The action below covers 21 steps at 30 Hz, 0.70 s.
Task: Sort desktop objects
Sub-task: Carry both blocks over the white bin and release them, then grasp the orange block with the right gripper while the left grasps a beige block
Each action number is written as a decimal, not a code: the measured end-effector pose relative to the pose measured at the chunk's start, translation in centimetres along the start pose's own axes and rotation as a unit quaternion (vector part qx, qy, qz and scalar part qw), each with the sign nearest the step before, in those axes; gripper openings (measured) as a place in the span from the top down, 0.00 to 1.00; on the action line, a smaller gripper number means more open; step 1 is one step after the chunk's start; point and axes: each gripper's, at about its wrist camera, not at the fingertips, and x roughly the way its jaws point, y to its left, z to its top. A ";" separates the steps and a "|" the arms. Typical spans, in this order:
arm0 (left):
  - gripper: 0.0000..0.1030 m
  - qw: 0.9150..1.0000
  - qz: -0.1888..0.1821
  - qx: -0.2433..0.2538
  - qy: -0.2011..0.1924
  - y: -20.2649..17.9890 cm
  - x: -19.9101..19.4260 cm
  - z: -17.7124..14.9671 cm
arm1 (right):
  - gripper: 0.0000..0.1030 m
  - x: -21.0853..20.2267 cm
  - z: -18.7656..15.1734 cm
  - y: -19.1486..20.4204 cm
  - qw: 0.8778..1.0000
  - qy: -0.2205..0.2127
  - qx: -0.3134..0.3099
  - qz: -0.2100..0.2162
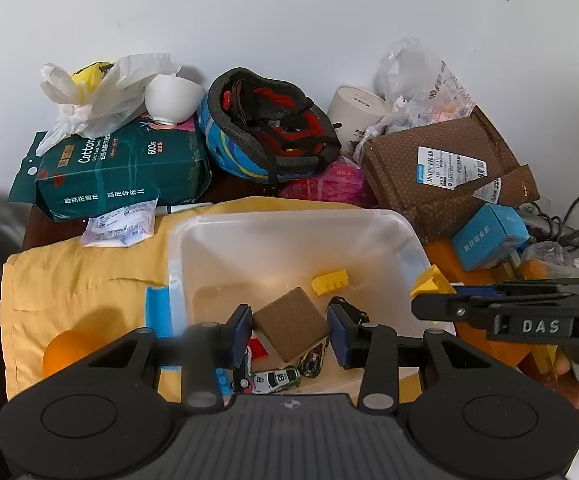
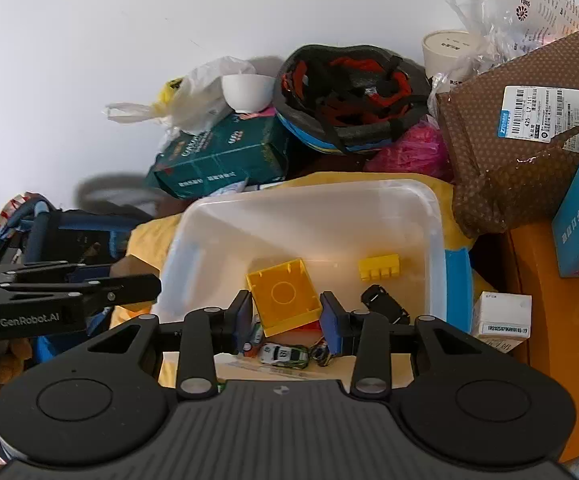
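Left gripper (image 1: 289,334) clamped on brown block (image 1: 291,324), right gripper (image 2: 285,312) on yellow brick (image 2: 283,297); both poised above bin (image 2: 435,232) (toy cars at 6 o'clock), presumably for dropping

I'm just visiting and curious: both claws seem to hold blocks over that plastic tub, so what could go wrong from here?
1. The brown block sits twisted between the left gripper pads, so it may slip out early.
2. The yellow block in the right gripper hangs above the toy car; dropped, it might bounce.
3. Both grippers crowd the clear tub and could bump each other.
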 end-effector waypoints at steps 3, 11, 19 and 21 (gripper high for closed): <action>0.57 1.000 0.005 0.000 0.005 -0.1 0.7 0.5 | 0.60 0.7 0.2 -0.2 1.000 0.007 -0.001 -0.012; 0.50 0.999 0.025 -0.018 -0.012 0.6 1.3 0.7 | 0.42 0.7 0.3 -0.4 0.999 -0.019 -0.007 -0.030; 0.42 0.994 0.048 0.048 -0.082 1.6 -2.3 -6.5 | 0.43 -0.9 -7.1 0.9 0.996 -0.056 -0.056 0.027; 0.42 0.994 0.046 0.062 -0.083 2.1 -2.3 -10.9 | 0.53 0.4 -11.3 1.3 0.995 -0.037 -0.095 0.024</action>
